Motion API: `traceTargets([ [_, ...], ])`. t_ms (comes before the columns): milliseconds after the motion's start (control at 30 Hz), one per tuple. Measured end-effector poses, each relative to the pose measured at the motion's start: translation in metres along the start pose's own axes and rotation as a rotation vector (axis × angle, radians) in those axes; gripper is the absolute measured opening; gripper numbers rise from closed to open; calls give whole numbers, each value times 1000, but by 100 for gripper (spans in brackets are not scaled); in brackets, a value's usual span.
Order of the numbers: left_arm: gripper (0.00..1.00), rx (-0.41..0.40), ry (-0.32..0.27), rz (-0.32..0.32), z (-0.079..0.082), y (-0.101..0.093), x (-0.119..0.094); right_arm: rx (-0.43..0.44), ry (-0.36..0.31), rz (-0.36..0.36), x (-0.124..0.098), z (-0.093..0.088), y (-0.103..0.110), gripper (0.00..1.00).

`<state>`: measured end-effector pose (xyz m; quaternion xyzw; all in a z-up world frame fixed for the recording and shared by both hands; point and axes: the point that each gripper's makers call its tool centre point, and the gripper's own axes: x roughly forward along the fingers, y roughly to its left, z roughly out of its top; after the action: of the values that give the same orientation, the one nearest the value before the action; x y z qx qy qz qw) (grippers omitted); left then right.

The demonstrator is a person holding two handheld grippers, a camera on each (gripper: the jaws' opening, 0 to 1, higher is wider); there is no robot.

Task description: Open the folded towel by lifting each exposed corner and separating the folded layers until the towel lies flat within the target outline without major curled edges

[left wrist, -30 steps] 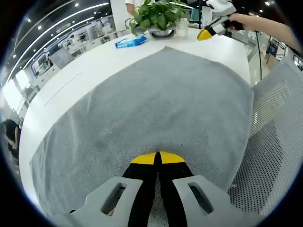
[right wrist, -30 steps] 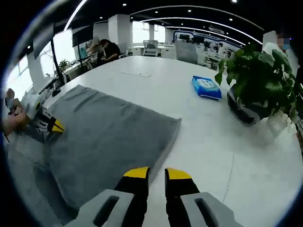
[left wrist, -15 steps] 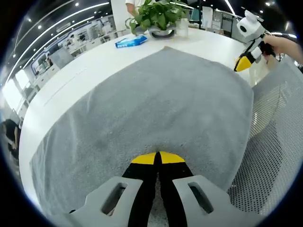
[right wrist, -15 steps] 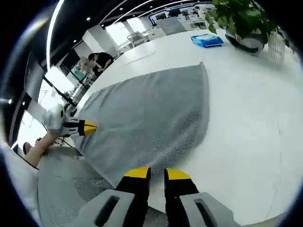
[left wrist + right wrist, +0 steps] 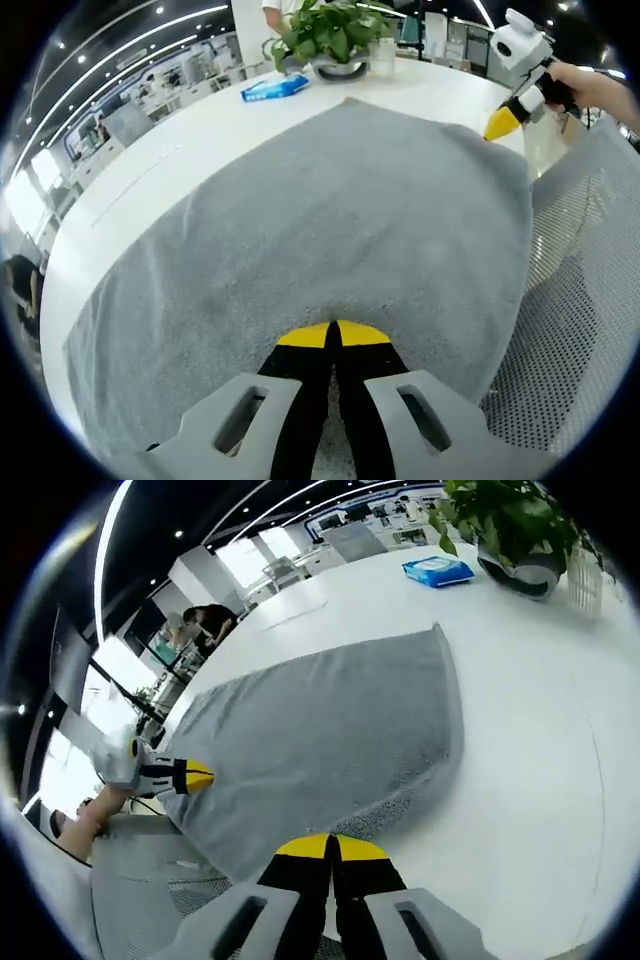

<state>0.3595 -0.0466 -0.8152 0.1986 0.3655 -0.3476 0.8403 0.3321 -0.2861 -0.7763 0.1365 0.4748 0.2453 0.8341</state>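
My left tool [image 5: 335,335] is clamped on the near edge of the gray towel [image 5: 330,220], yellow tips pressed together with the cloth running under them. The towel is spread across the white table [image 5: 170,140], near edge hanging over the table's side next to a gray mesh chair [image 5: 580,300].

In the left gripper view my right tool [image 5: 500,122] sits at the towel's far right corner, tip touching or just above the cloth; a hand [image 5: 590,85] grips it. In the right gripper view my right tool [image 5: 322,848] has its tips together at the towel's [image 5: 330,740] edge; I cannot tell whether cloth is pinched between them. The left tool [image 5: 195,776] shows there at the towel's other near corner, held by a hand [image 5: 105,798].

Beyond the towel: a blue packet [image 5: 275,89] and a potted plant [image 5: 330,35] on the table, well apart from the cloth. Same packet [image 5: 438,571] and plant [image 5: 505,525] in the right gripper view. A person [image 5: 205,620] sits at a desk in the background.
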Motion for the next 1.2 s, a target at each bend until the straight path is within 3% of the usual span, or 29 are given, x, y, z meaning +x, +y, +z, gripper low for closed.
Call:
traceTargets([
  [100, 1, 3, -1, 0, 0, 0, 0, -2, -19, 18, 10, 12, 5, 0],
  [267, 1, 5, -2, 0, 0, 0, 0, -64, 40, -8, 36, 10, 0, 0],
  [533, 1, 6, -3, 1, 0, 1, 0, -134, 60, -24, 63, 19, 0, 0],
  [767, 1, 3, -6, 3, 1, 1, 0, -176, 12, -9, 52, 24, 3, 4],
  [833, 1, 4, -6, 3, 1, 1, 0, -277, -5, -1, 40, 26, 8, 6],
  [933, 1, 5, -5, 3, 0, 1, 0, -495, 43, -31, 18, 12, 12, 5],
  [1033, 1, 7, -4, 2, 0, 1, 0, -547, 71, 30, 5, -8, 32, 5],
  [1200, 1, 9, -3, 3, 1, 1, 0, -694, 112, -10, 14, -25, 38, 5],
])
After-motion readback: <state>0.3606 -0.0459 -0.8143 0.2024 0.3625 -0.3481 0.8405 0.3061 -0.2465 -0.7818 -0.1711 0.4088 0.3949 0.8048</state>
